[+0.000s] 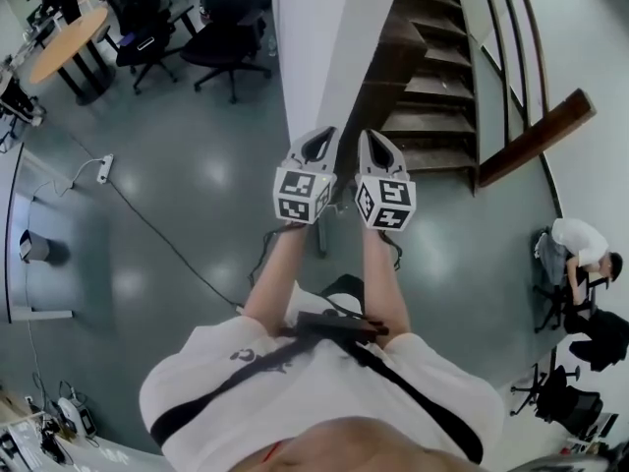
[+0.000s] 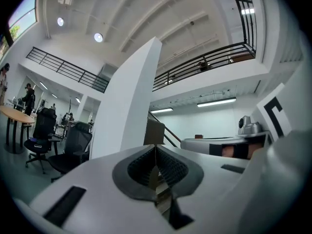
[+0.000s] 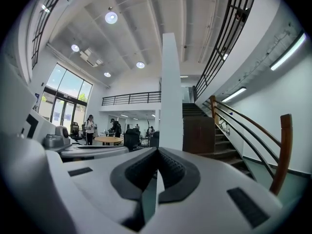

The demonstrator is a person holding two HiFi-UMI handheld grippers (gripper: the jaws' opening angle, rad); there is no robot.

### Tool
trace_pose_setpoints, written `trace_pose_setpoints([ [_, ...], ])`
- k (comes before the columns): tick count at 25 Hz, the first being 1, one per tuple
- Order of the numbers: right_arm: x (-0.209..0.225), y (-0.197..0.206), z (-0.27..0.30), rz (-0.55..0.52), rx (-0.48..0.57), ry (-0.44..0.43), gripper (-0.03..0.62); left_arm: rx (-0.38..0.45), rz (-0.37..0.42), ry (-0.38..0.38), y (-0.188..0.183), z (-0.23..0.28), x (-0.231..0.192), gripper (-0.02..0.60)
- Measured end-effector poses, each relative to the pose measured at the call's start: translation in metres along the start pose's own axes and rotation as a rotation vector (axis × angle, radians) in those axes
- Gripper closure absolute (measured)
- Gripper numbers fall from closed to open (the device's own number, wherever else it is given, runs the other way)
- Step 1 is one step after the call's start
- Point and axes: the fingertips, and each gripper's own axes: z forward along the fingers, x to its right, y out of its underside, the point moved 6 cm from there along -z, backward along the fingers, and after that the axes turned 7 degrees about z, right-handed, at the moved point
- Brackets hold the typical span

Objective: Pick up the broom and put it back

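Holding the left tongs [image 1: 322, 138] pressed together on nothing, the right tongs [image 1: 373, 141] likewise, side by side before the staircase [image 1: 432, 67]. Cannot spot the broom anywhere. Probably light, stiff and long; best gripped mid-handle.

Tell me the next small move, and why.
Probably step towards the white pillar and staircase to look for the broom, which no view shows. The left gripper and right gripper are both shut and empty, side by side, so there is nothing to grasp yet.
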Motion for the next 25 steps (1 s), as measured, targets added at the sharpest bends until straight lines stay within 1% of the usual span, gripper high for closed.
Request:
trace_pose_setpoints([
  [3, 0.024, 0.015, 0.009, 0.028, -0.009, -0.011, 0.588, 0.005, 0.013, 0.028, 0.013, 0.021, 0.005, 0.568],
  [6, 0.040, 0.041, 0.017, 0.075, -0.039, -0.051, 0.588, 0.000, -0.011, 0.036, 0.032, 0.037, 0.004, 0.568],
  [10, 0.069, 0.069, 0.036, 0.117, -0.102, -0.053, 0.589, -0.060, -0.042, 0.024, 0.063, 0.068, -0.002, 0.568],
  [13, 0.091, 0.084, 0.053, 0.126, -0.125, -0.044, 0.588, -0.090, -0.051, 0.014, 0.084, 0.086, -0.008, 0.568],
  [16, 0.122, 0.110, 0.058, 0.128, -0.171, -0.030, 0.588, -0.139, -0.061, 0.009, 0.118, 0.104, -0.001, 0.569],
  [18, 0.138, 0.135, 0.058, 0.144, -0.222, -0.017, 0.588, -0.179, -0.079, 0.007, 0.144, 0.109, 0.001, 0.568],
  [22, 0.149, 0.179, 0.059, 0.174, -0.290, 0.004, 0.588, -0.251, -0.133, 0.000, 0.188, 0.104, -0.009, 0.569],
  [25, 0.160, 0.212, 0.060, 0.184, -0.344, 0.009, 0.588, -0.306, -0.156, 0.000, 0.222, 0.104, -0.007, 0.569],
])
